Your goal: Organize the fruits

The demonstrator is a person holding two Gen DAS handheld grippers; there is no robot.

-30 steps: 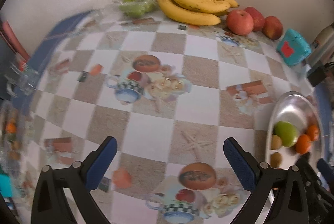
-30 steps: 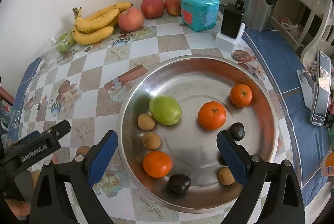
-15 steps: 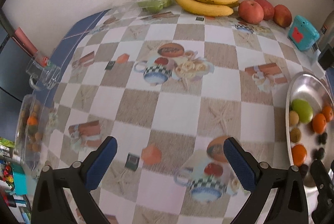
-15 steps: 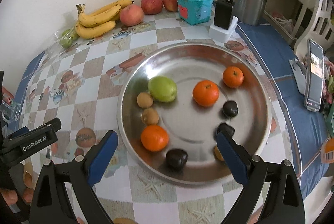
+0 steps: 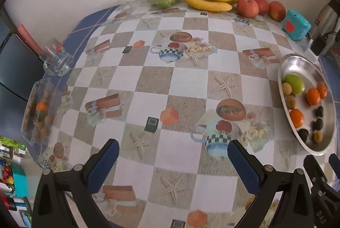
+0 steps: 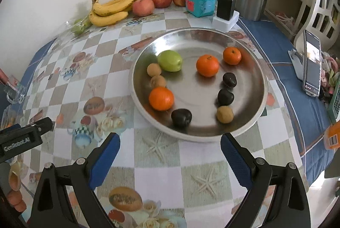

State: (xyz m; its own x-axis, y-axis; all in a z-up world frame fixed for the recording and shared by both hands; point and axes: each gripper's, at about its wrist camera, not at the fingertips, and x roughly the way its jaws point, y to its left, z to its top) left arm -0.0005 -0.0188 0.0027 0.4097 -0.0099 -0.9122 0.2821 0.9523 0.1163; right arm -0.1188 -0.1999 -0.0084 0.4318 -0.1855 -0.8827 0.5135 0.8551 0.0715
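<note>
A table covered by a checked tablecloth (image 6: 157,172) printed with teapots and starfish is shown from two gripper cameras. The right gripper (image 6: 170,150) is held with its blue fingers spread wide and nothing between them, just short of the near rim of a round steel tray (image 6: 250,121). On the tray, loose fruit is scattered: a green fruit (image 6: 170,60) at 11 o'clock, two small brown fruits (image 6: 156,75) touching one another just below it, an orange (image 6: 161,98) at 8 o'clock, two more oranges (image 6: 207,65) near 1 o'clock, three dark fruits (image 6: 225,96) from 3 to 6 o'clock, and one more brown fruit (image 6: 224,114) at 5 o'clock. The left gripper (image 5: 173,155) is likewise spread and empty above bare cloth, with the tray seen at 3 o'clock of its view and a clear plastic box (image 5: 37,109) holding small fruit at 9 o'clock. Bananas (image 6: 110,10) and apples (image 6: 143,6) are lined up along the far wall at 12 o'clock. The step in hand is judged to be a reach towards one fruit on the tray. It is best done by lowering the fingers on either side of a single fruit that stands apart from the others, such as the nearest dark one (image 6: 181,117), and closing gently, since round fruit is likely to roll on the smooth steel.
</note>
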